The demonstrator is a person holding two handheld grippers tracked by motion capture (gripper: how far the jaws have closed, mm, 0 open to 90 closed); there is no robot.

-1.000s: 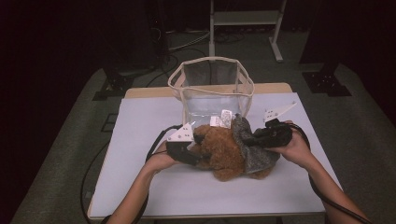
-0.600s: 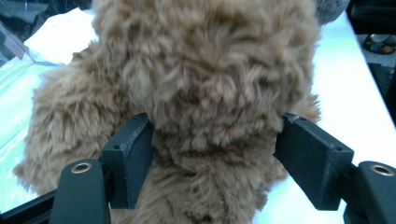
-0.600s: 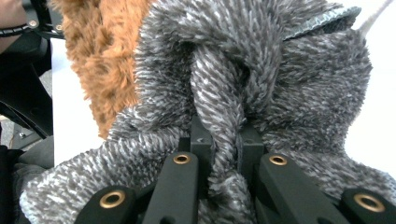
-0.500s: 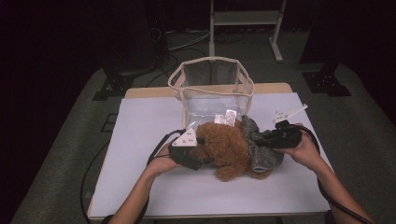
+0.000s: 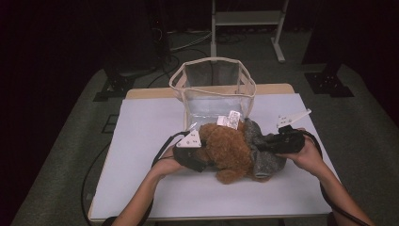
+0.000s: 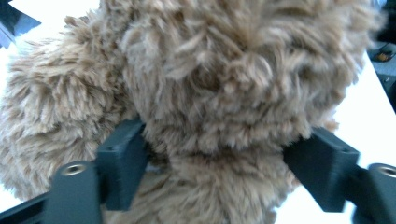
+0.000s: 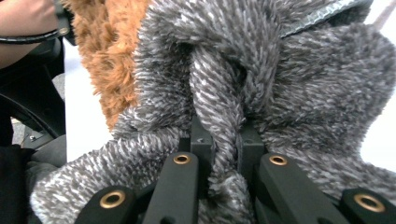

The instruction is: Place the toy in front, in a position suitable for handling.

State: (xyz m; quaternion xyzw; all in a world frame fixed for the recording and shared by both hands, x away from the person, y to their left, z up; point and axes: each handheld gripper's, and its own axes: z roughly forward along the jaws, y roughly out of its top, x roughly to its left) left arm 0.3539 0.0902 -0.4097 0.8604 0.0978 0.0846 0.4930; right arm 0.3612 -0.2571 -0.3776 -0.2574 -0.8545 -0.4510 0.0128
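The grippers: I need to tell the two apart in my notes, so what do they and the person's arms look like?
Both are black, each with two blocky black jaws. The left gripper carries a pale three-cornered plate with small dark marks; the right gripper has a similar plate sticking up. Brass-coloured screw inserts show on the right one's jaw arms. A black cable trails from each. The forearms are bare, with no sleeves in view.

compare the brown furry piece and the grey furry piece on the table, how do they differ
The brown furry piece has long shaggy tan pile; the grey furry piece has shorter, flecked grey-and-white pile. The brown one lies toward the left, with a fold between the left gripper jaws, which stand fairly wide; the grey one lies toward the right, a thin fold pinched in the nearly shut right gripper. Both are soft, crumpled, touching, in front of the mesh basket.
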